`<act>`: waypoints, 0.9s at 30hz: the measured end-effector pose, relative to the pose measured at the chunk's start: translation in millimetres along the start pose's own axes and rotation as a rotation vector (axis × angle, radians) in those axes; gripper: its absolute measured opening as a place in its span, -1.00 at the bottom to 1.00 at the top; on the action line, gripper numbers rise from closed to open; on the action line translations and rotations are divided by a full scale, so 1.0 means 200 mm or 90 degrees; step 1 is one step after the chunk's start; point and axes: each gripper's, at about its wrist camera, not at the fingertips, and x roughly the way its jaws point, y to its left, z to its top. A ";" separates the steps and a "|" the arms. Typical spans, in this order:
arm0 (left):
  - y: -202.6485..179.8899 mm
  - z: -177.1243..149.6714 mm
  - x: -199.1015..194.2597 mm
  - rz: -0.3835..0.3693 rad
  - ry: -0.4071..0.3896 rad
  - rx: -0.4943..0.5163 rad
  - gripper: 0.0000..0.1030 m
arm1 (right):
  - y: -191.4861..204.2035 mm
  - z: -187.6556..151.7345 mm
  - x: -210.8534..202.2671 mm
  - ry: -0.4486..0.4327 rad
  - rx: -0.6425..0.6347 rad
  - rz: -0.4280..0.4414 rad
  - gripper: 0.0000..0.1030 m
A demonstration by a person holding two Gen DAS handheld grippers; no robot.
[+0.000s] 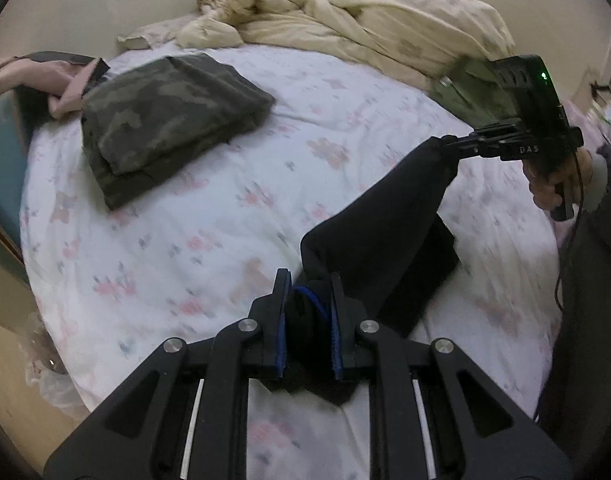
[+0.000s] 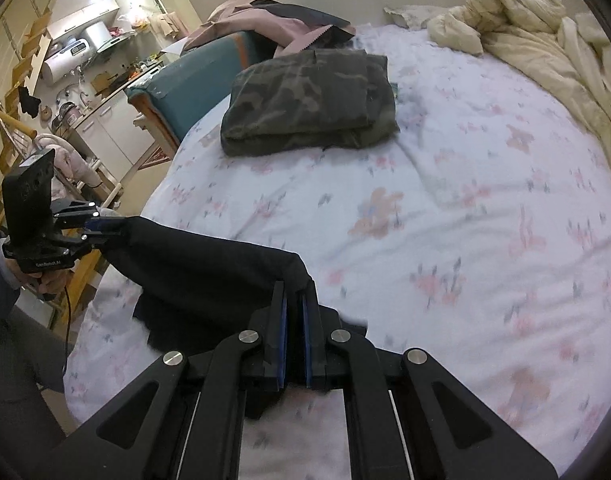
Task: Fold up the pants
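Observation:
Black pants point(image 1: 385, 216) hang stretched between my two grippers above the flowered bed sheet point(image 1: 225, 208), and their lower fold trails down to the sheet. My left gripper point(image 1: 309, 280) is shut on one bunched end, where a blue trim shows between the pads. The right gripper point(image 1: 445, 142) pinches the other end, up and to the right. In the right wrist view the right gripper point(image 2: 295, 292) is shut on the black pants point(image 2: 205, 272). There the left gripper point(image 2: 105, 226) holds the far end at the left.
Folded camouflage pants point(image 1: 165, 120) point(image 2: 309, 100) lie at the far side of the bed. A crumpled cream duvet point(image 1: 385, 28) point(image 2: 545, 40) fills the back. A pink garment point(image 2: 265, 20) drapes over a teal board point(image 2: 197, 80). A kitchen counter point(image 2: 97, 96) stands beyond the bed's left edge.

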 end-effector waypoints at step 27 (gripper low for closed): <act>-0.07 0.01 -0.05 -0.002 -0.027 -0.325 -0.16 | 0.12 0.01 0.05 0.018 0.152 -0.014 -0.77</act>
